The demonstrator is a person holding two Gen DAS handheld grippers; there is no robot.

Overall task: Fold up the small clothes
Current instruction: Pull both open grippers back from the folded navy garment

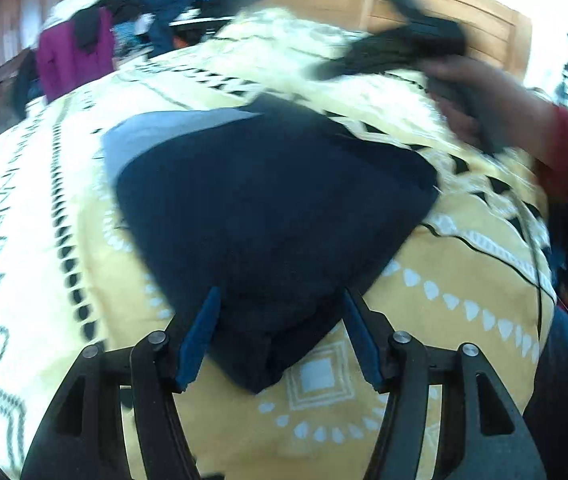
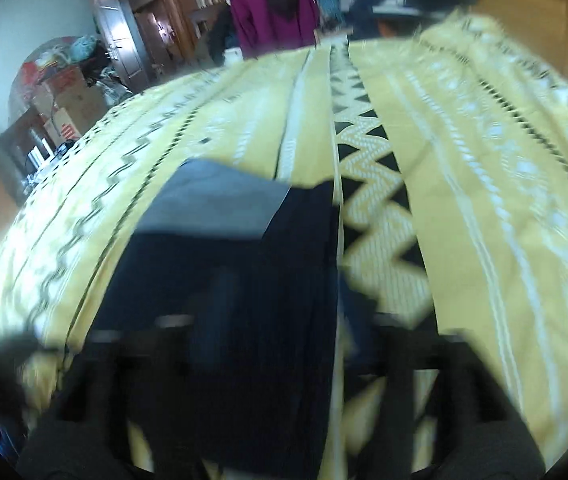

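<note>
While the left gripper (image 1: pixel 278 330) straddles the navy garment's (image 1: pixel 268 200) corner with jaws apart, close squarely — catching every layer. Right gripper (image 2: pixel 284 320) — blurred, state unclear.

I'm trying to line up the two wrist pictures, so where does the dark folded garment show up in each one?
Left wrist view: the dark garment fills the centre, its near corner between the open left gripper fingers.
Right wrist view: the garment runs from lower centre up to mid-frame, left of the black zigzag band.
Shared landmark: the magenta garment hanging beyond the yellow bedspread.
</note>
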